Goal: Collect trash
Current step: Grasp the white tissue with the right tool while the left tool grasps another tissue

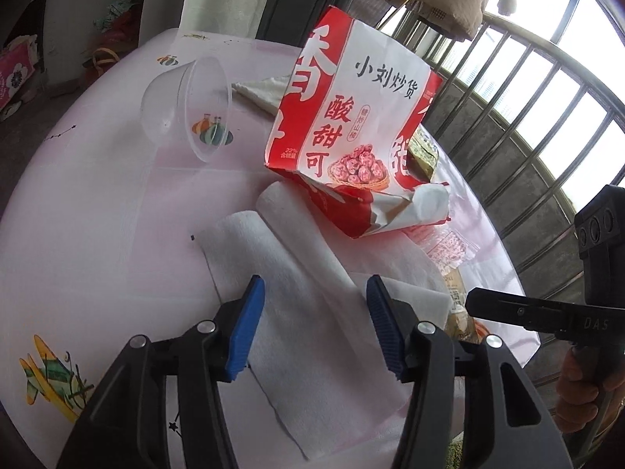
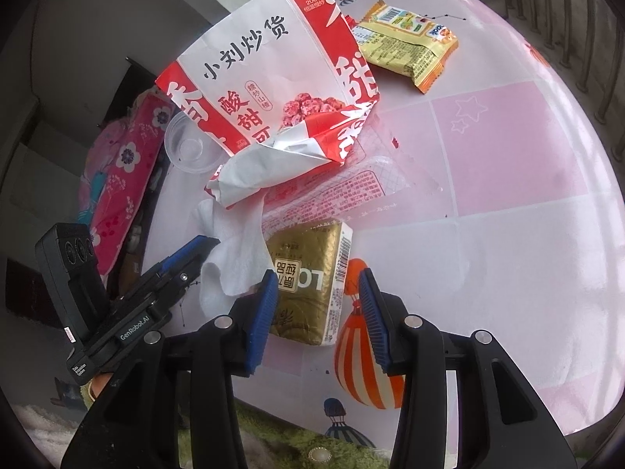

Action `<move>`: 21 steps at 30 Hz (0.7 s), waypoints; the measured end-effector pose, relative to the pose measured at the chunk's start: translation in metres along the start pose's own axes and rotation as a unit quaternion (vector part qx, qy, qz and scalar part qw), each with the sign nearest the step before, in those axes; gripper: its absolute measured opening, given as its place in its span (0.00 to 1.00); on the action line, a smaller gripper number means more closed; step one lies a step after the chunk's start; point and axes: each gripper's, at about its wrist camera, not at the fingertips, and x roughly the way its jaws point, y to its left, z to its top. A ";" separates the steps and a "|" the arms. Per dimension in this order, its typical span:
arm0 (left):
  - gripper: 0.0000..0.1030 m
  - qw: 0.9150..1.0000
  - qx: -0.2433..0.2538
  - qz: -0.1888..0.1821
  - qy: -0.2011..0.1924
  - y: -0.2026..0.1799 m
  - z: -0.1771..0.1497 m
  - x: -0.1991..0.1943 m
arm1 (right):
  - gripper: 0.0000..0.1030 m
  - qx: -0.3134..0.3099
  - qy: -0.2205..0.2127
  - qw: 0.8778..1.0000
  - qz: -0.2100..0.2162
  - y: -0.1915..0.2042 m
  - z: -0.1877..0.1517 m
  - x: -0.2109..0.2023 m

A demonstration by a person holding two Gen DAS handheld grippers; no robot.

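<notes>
A red and white paper snack bag (image 1: 351, 117) (image 2: 269, 90) stands crumpled in the middle of the pink table. White tissue (image 1: 297, 273) (image 2: 234, 250) lies in front of it. My left gripper (image 1: 314, 332) is open just above the tissue, fingers either side of it. A gold tissue pack (image 2: 308, 285) lies by the table's near edge. My right gripper (image 2: 318, 312) is open, its fingers straddling the pack's near end. A clear printed wrapper (image 2: 351, 191) lies flat under the bag. A yellow snack packet (image 2: 406, 47) lies beyond it.
A clear plastic cup (image 1: 187, 105) (image 2: 187, 148) lies on its side left of the bag. A folded napkin (image 1: 261, 90) lies behind it. A metal railing (image 1: 527, 125) runs along the table's right side. A pink floral bag (image 2: 121, 179) sits off the table.
</notes>
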 end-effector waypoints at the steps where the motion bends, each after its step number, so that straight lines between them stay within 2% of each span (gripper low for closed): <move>1: 0.51 1.000 -0.001 0.001 -0.009 0.001 -0.001 -0.001 | 0.41 -0.002 0.000 1.000 -0.001 0.003 0.000 -0.004; 3: 0.49 1.000 0.007 0.011 -0.008 0.000 -0.001 0.000 | 0.41 -0.003 0.002 1.000 -0.004 0.004 0.002 0.000; 7: 0.32 1.000 0.005 0.026 -0.015 0.005 -0.003 -0.001 | 0.41 -0.003 0.013 1.000 -0.010 0.008 0.001 -0.002; 14: 0.09 0.999 -0.040 0.007 -0.016 0.027 -0.006 -0.006 | 0.41 -0.023 0.003 1.000 -0.014 0.031 0.002 -0.003; 21: 0.07 0.998 -0.065 -0.010 -0.021 0.038 -0.010 -0.012 | 0.41 -0.039 -0.008 0.999 -0.028 0.042 0.003 -0.003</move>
